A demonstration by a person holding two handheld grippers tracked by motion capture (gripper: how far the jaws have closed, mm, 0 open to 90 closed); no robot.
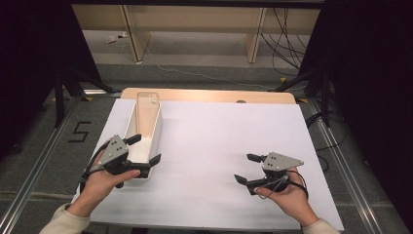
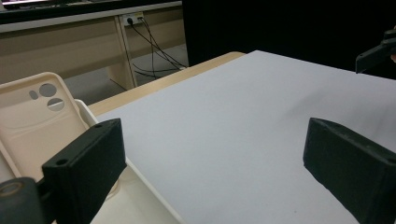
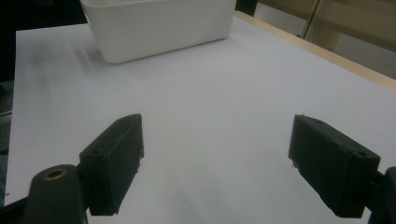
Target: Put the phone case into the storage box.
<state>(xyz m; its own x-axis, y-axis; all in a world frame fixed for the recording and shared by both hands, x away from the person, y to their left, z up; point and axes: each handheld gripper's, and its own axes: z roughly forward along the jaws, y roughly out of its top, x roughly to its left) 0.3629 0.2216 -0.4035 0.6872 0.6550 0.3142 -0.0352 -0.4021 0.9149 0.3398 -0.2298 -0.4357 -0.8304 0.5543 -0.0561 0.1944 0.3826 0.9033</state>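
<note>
Left claw, lower left of the high view: jaws spread wide, nothing between them, straddling the near end wall of a white bin. Phone case leans upright inside the bin, at far left of the left gripper view. Right claw, lower right: jaws wide apart, empty, over the white table, well apart from the bin.

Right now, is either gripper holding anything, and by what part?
Nothing is held. The left gripper is open, its jaws straddling the near end of the white bin. The right gripper is open above the bare white sheet.
</note>
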